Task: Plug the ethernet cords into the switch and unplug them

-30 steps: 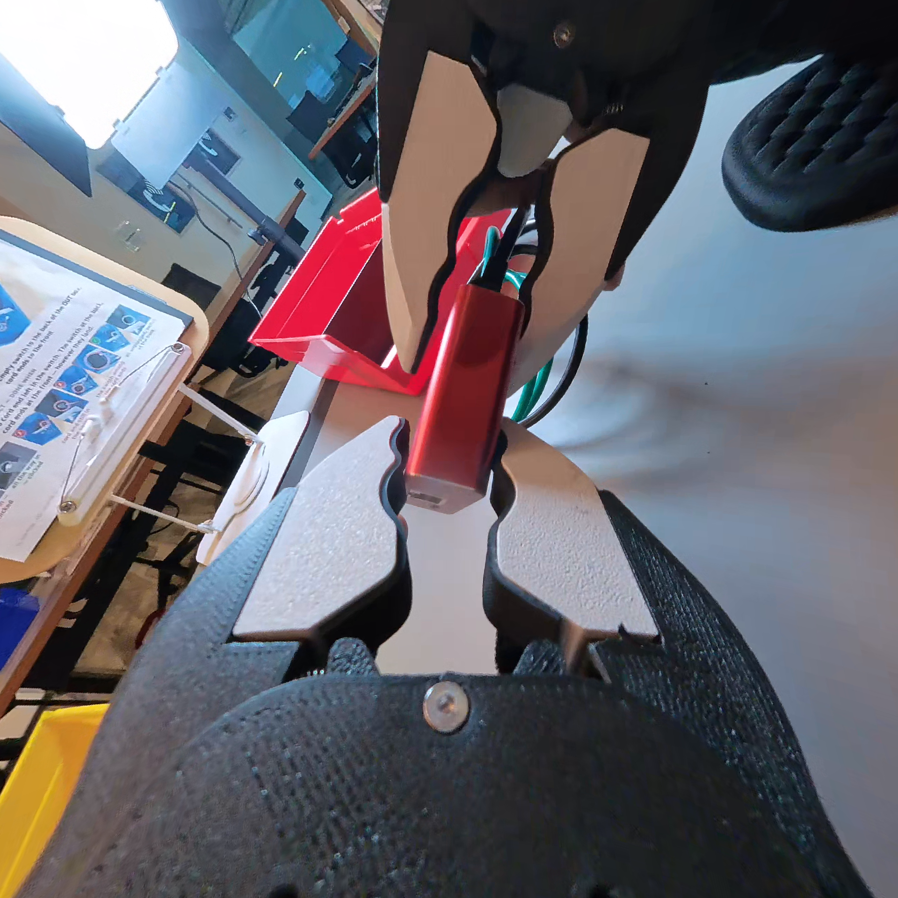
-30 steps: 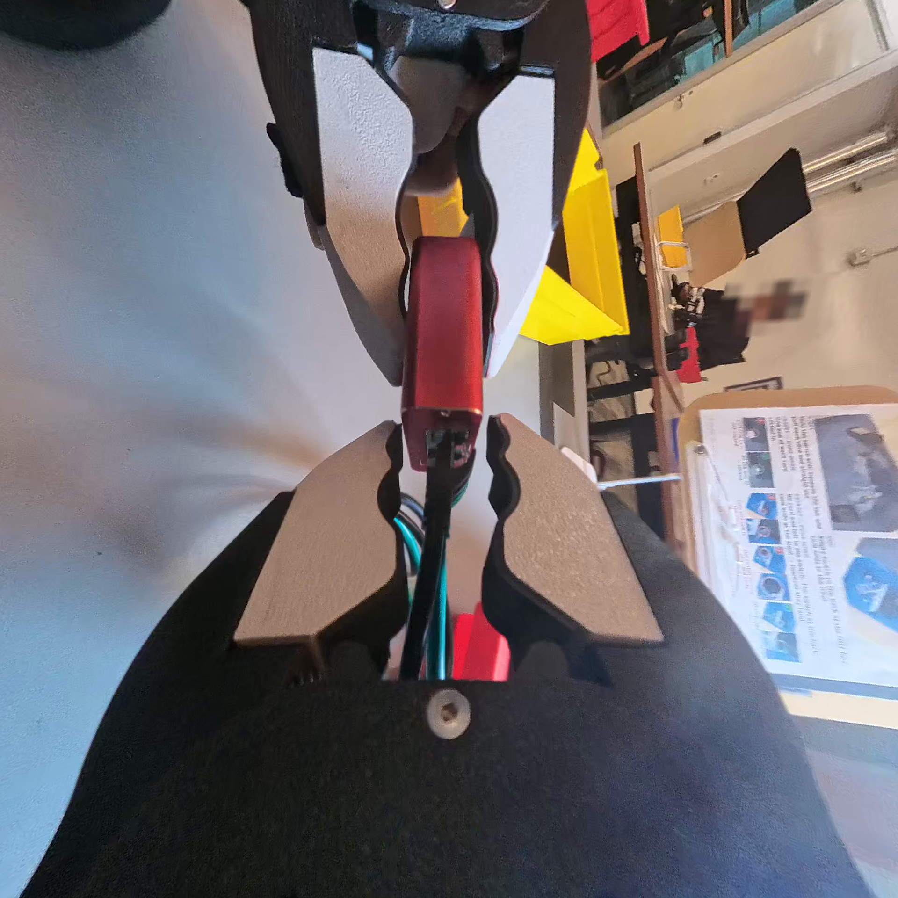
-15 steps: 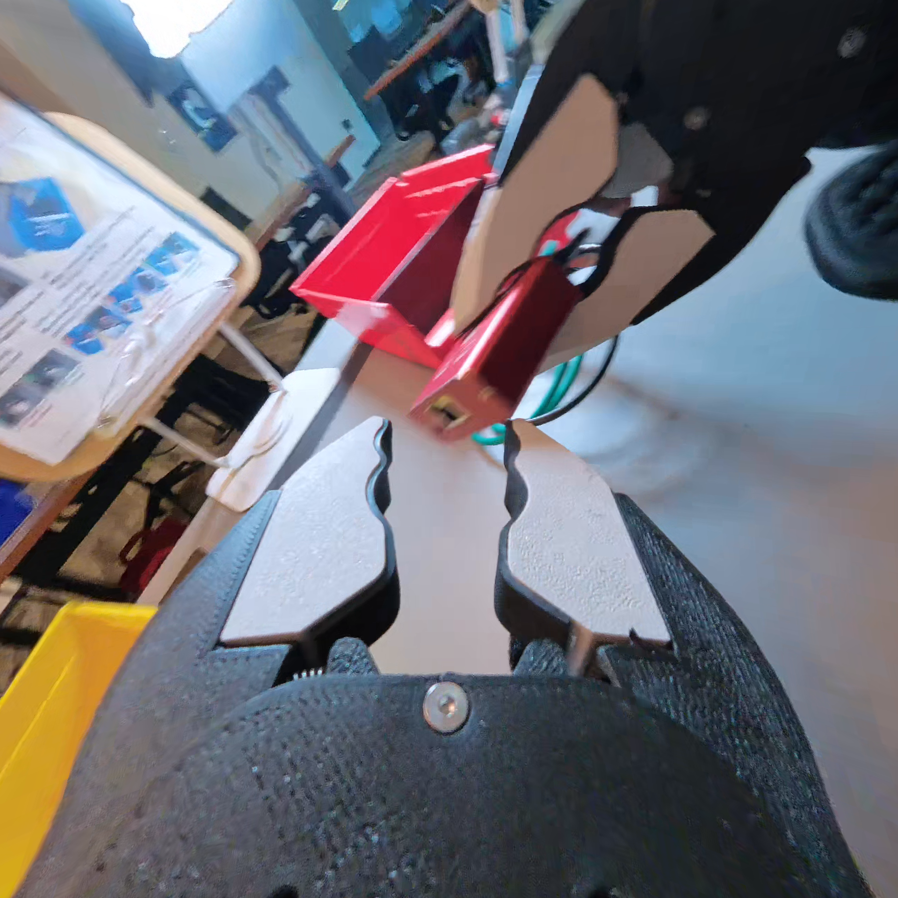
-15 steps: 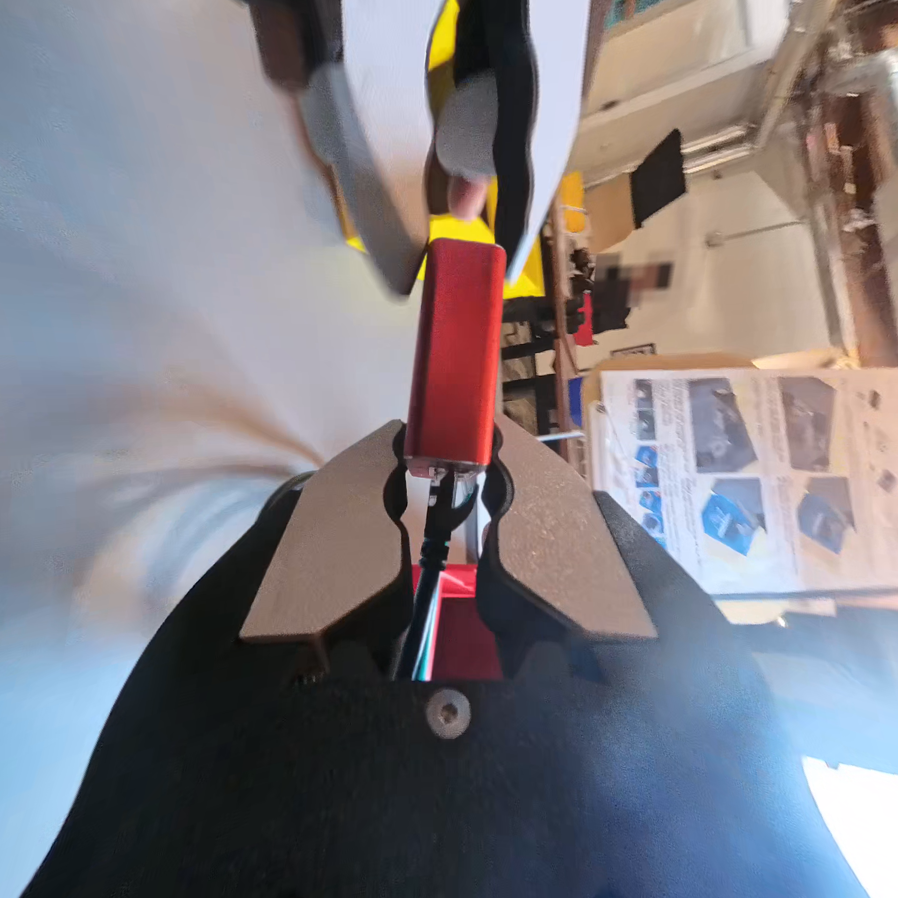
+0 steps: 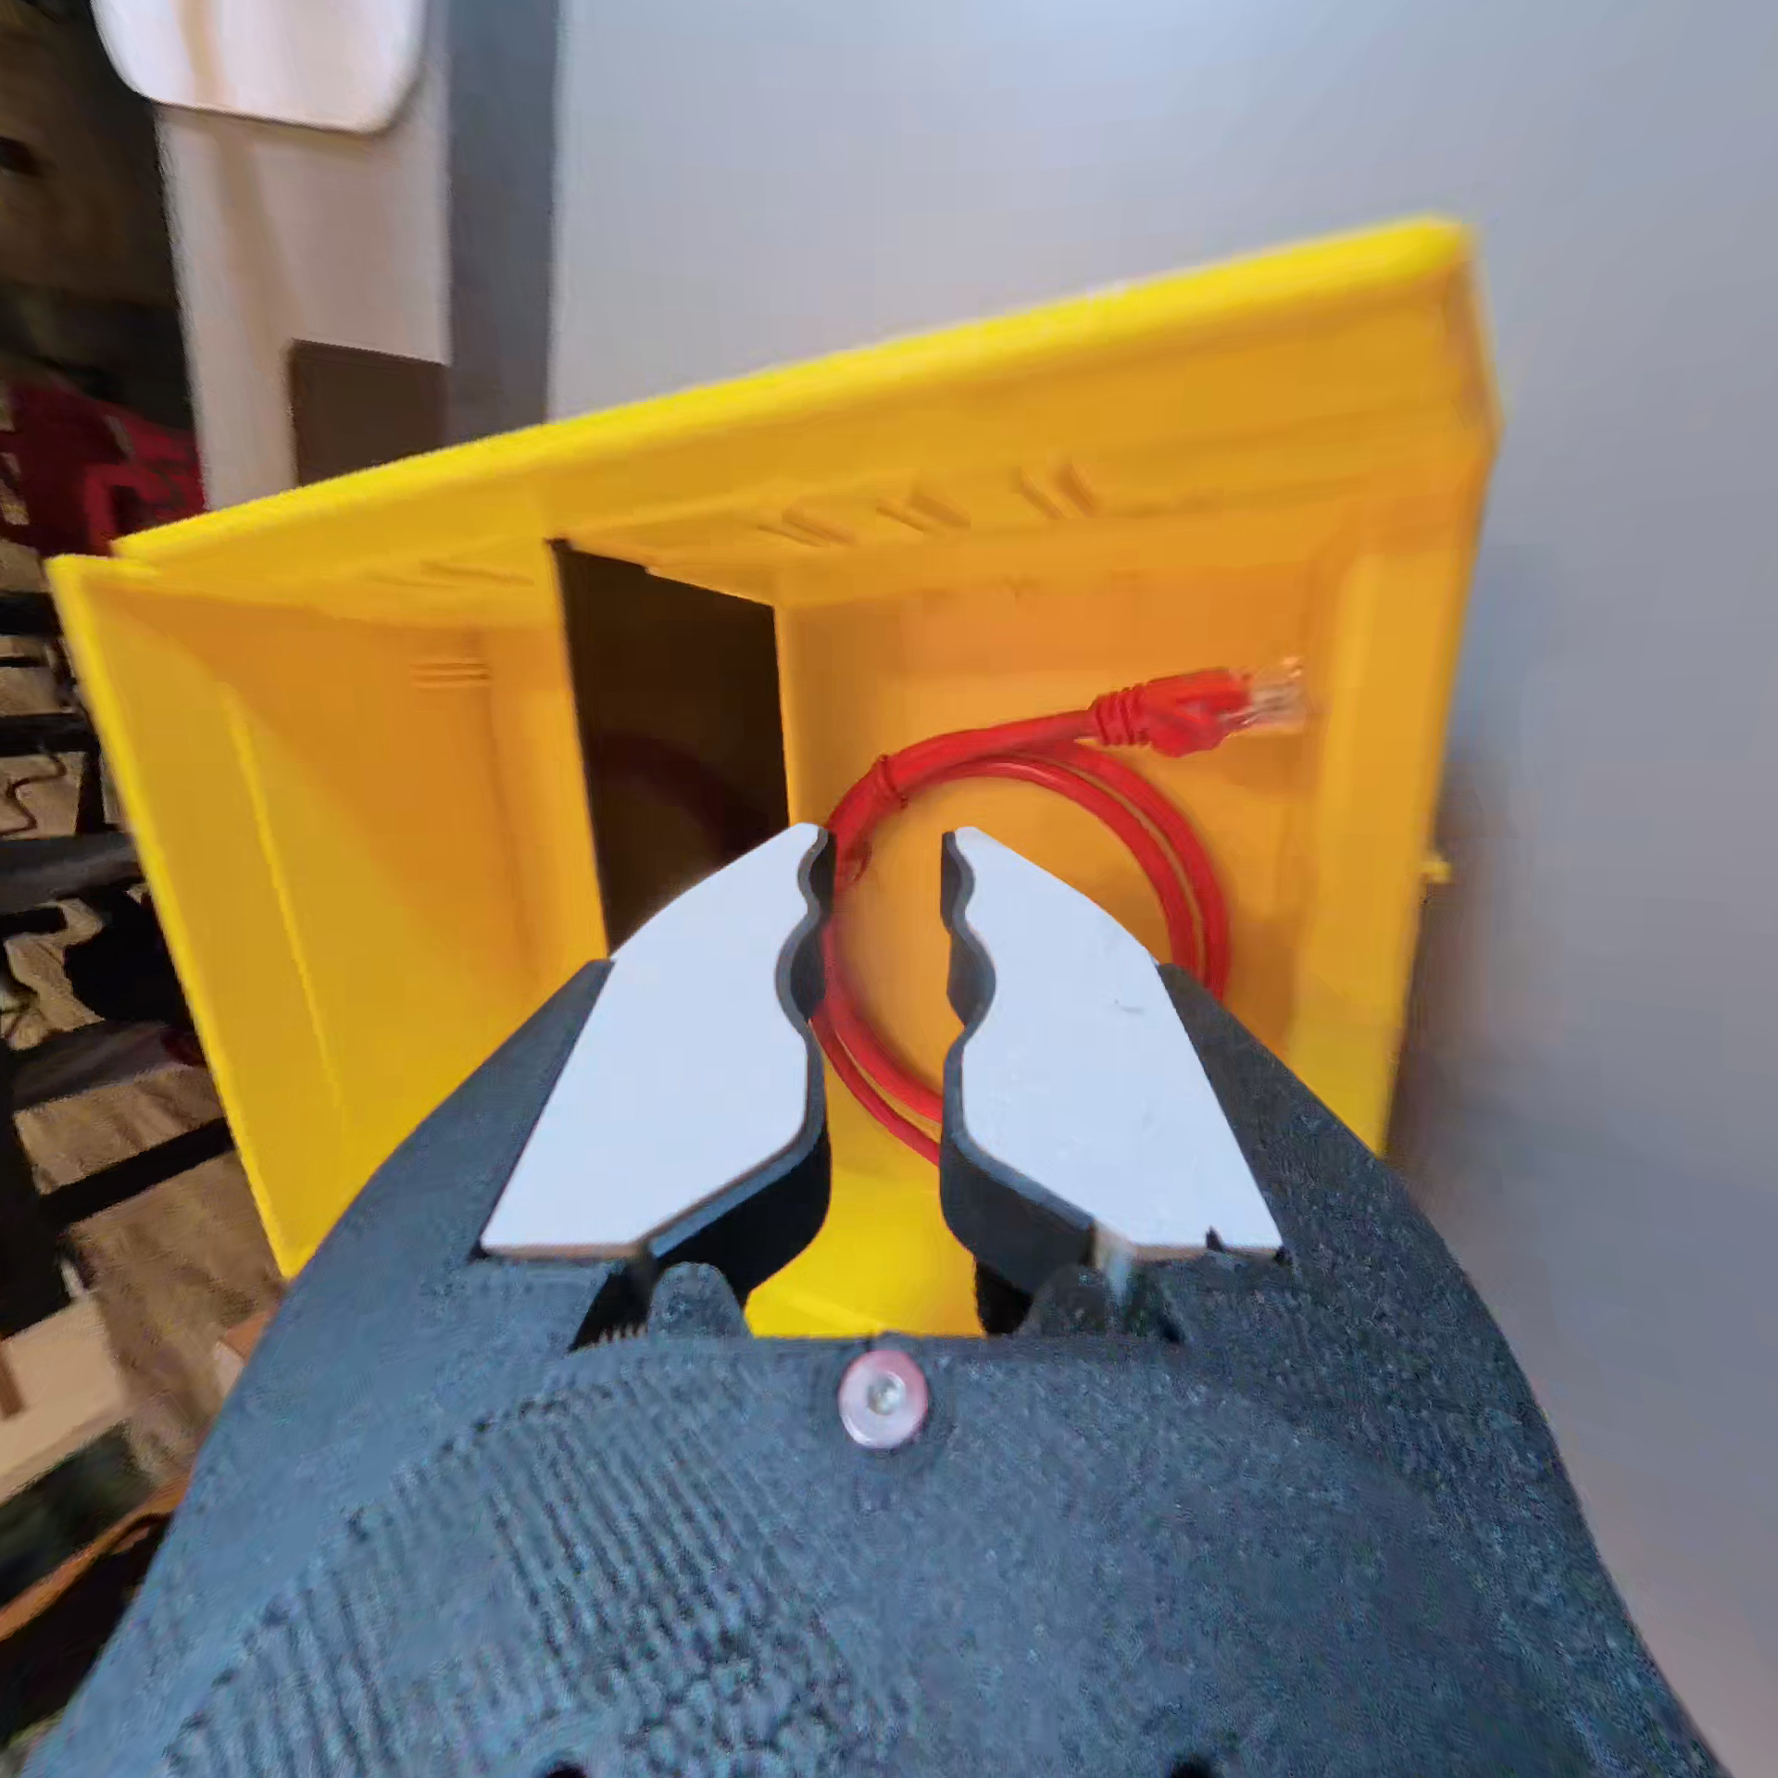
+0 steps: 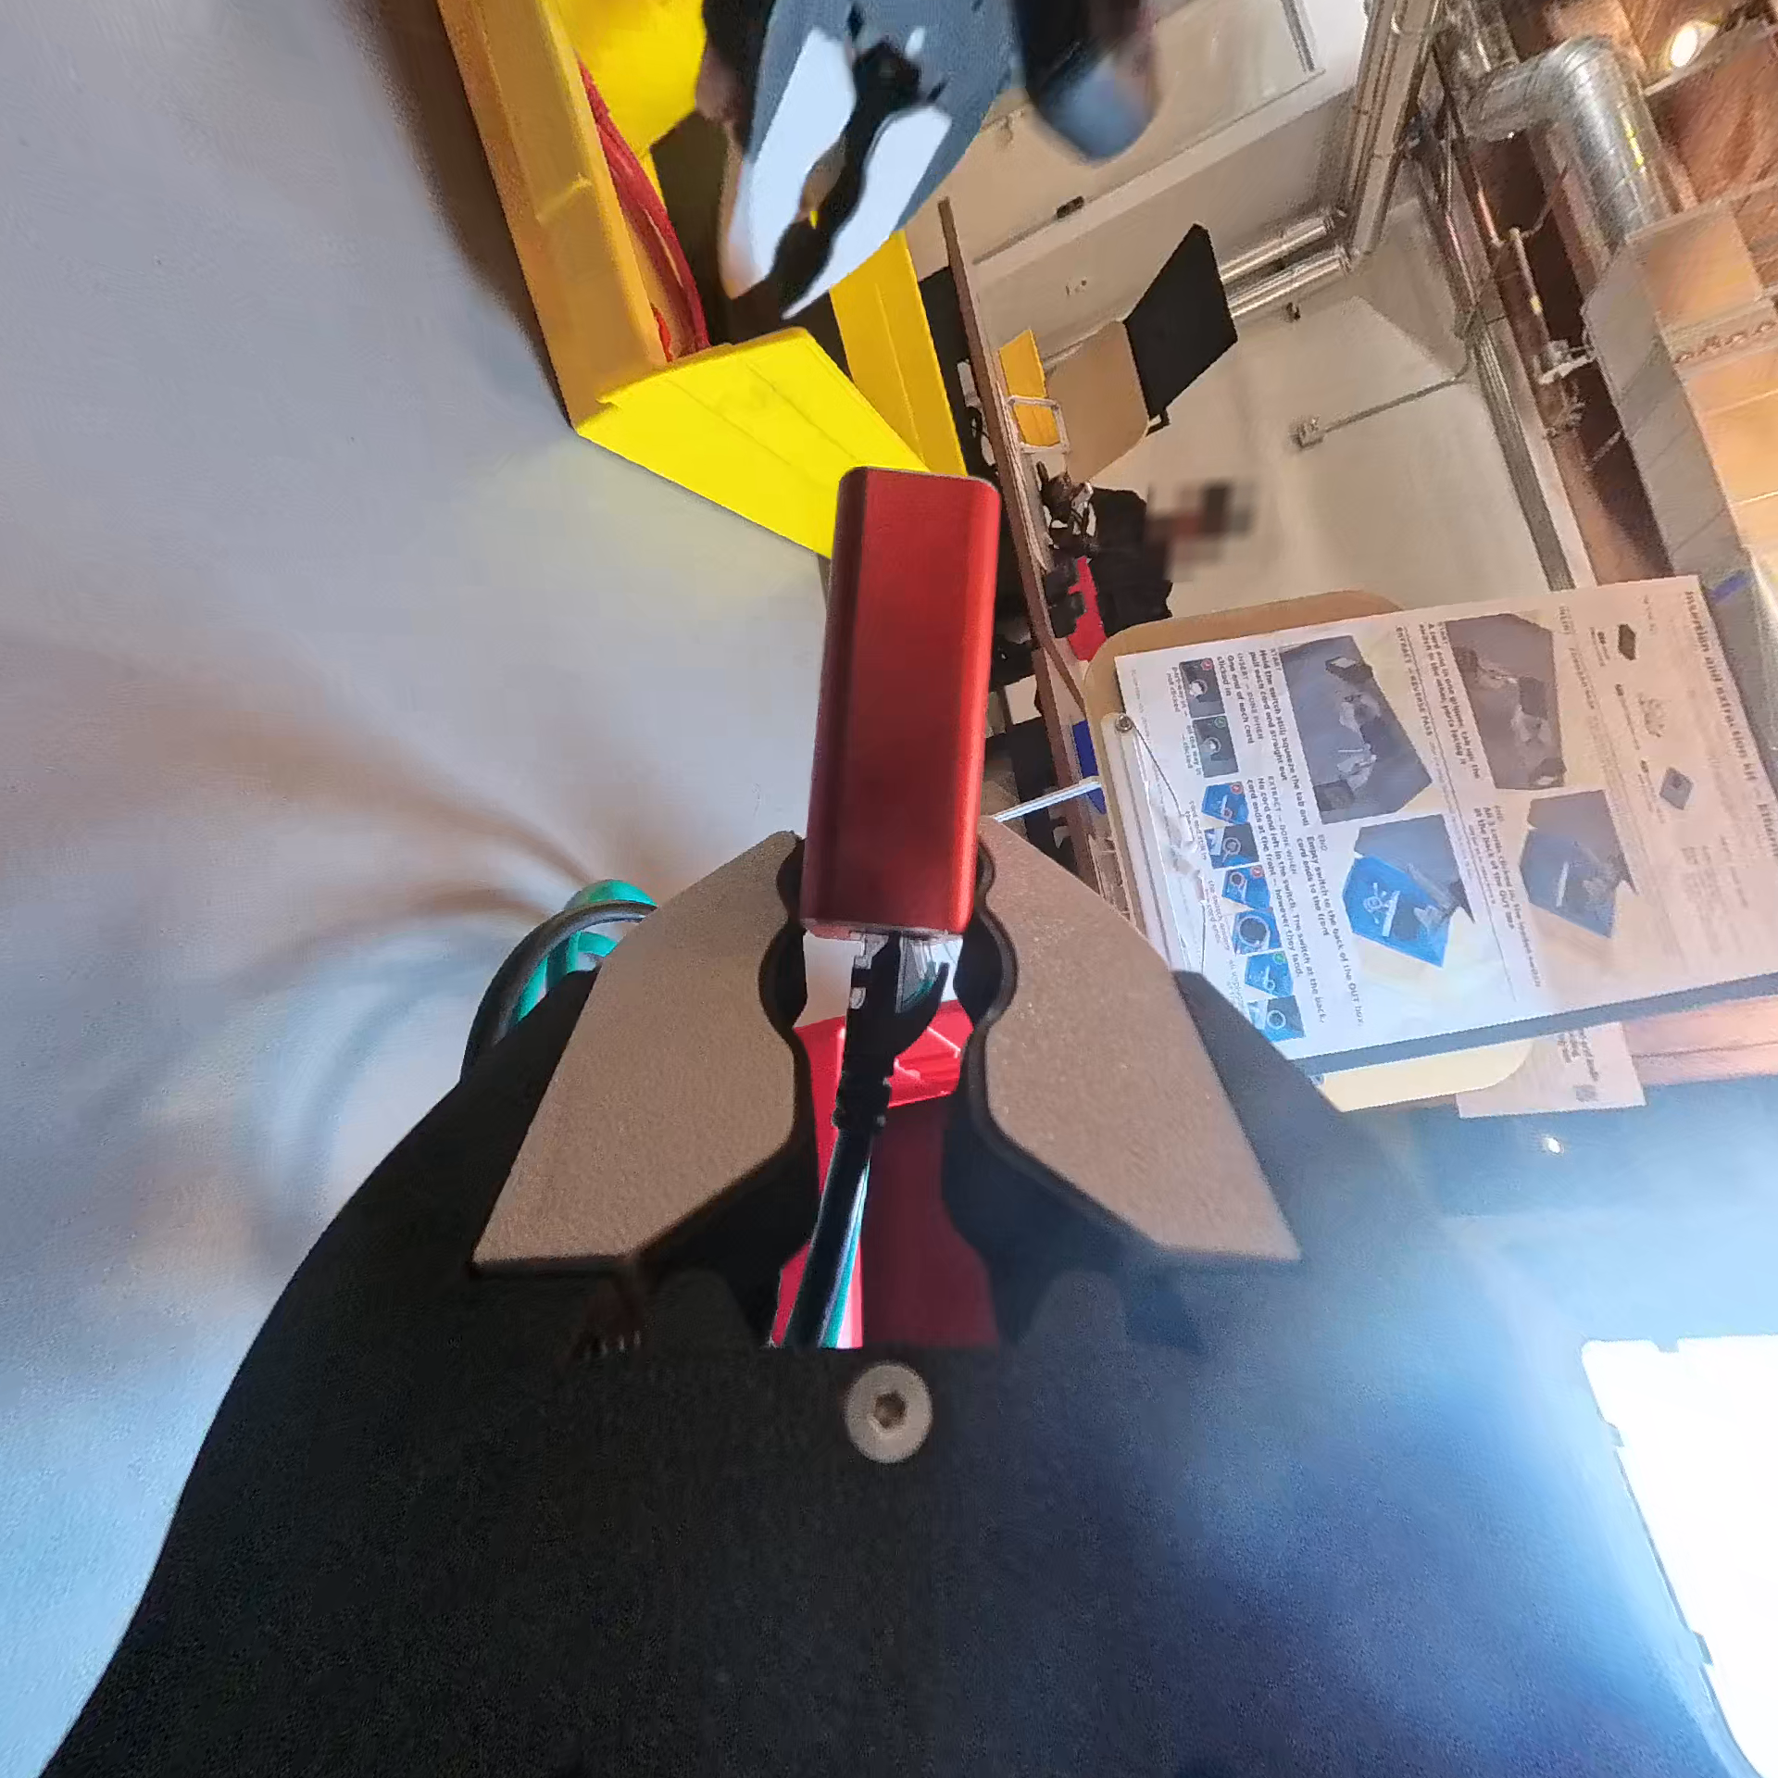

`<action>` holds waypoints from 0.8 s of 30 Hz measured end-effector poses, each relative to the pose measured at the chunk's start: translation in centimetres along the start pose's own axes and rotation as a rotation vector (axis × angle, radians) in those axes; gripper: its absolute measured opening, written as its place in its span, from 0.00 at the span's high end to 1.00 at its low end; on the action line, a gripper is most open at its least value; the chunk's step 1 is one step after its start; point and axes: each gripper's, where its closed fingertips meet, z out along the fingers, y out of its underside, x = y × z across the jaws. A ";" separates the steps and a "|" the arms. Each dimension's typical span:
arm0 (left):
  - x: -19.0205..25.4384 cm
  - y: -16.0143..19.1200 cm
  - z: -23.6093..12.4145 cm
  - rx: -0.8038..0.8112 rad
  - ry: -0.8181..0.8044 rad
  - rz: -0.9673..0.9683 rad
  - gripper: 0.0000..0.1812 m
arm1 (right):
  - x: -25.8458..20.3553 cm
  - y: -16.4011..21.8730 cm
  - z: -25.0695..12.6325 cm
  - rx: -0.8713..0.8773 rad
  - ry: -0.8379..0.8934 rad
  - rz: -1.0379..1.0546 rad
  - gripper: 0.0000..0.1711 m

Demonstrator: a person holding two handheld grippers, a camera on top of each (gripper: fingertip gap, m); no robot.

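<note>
My right gripper (image 6: 890,856) is shut on the near end of the red switch (image 6: 904,693) and holds it up off the white table (image 6: 241,481). A black ethernet cord (image 6: 866,1049) is plugged into the switch's near face, and green cords (image 6: 577,948) trail to the left behind my fingers. My left gripper (image 5: 885,847) is open and empty, pointing into a yellow bin (image 5: 962,404). A coiled red ethernet cord (image 5: 1183,866) lies in that bin, its clear-tipped plug (image 5: 1174,717) at the upper right. The left gripper also shows blurred in the right wrist view (image 6: 784,269), over the yellow bin (image 6: 750,423).
A black divider (image 5: 673,731) splits the yellow bin. A red bin (image 6: 914,1203) lies below the switch. An instruction sheet on a clipboard stand (image 6: 1443,818) stands at the table's right edge, with workshop furniture beyond.
My left gripper let go of the switch's far end and swung away to the yellow bin with the red cord. My right gripper kept the switch and tilted it up.
</note>
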 end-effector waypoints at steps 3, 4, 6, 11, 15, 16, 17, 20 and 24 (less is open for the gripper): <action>-0.2 0.8 2.5 -0.085 0.042 0.114 0.85 | 0.2 0.2 -0.1 0.002 0.004 0.012 0.84; -0.3 1.0 3.2 -0.107 0.058 0.143 0.83 | 0.3 0.3 -0.2 0.006 0.005 0.017 0.84; 0.3 1.4 4.2 -0.151 0.128 0.192 0.80 | 0.3 0.5 -0.3 0.005 0.001 0.030 0.84; 0.7 1.3 5.6 -0.172 0.205 0.240 0.84 | 0.6 1.1 -0.3 0.002 0.004 0.048 0.84; 0.4 1.3 5.8 -0.159 0.217 0.177 0.91 | 0.4 1.2 -0.3 0.004 -0.001 0.047 0.84; 0.2 1.6 5.6 -0.176 0.217 0.154 0.91 | 0.5 1.3 -0.3 0.003 0.001 0.046 0.84; -0.1 1.9 5.1 -0.191 0.211 0.137 0.92 | 0.5 1.3 -0.3 0.004 0.005 0.043 0.84; -1.6 2.2 1.8 -0.193 0.189 0.084 0.93 | 0.8 1.4 -0.4 0.003 0.016 0.041 0.84; -4.2 1.7 -4.6 -0.190 0.109 0.042 0.94 | 1.0 1.3 -0.5 0.006 0.027 0.041 0.84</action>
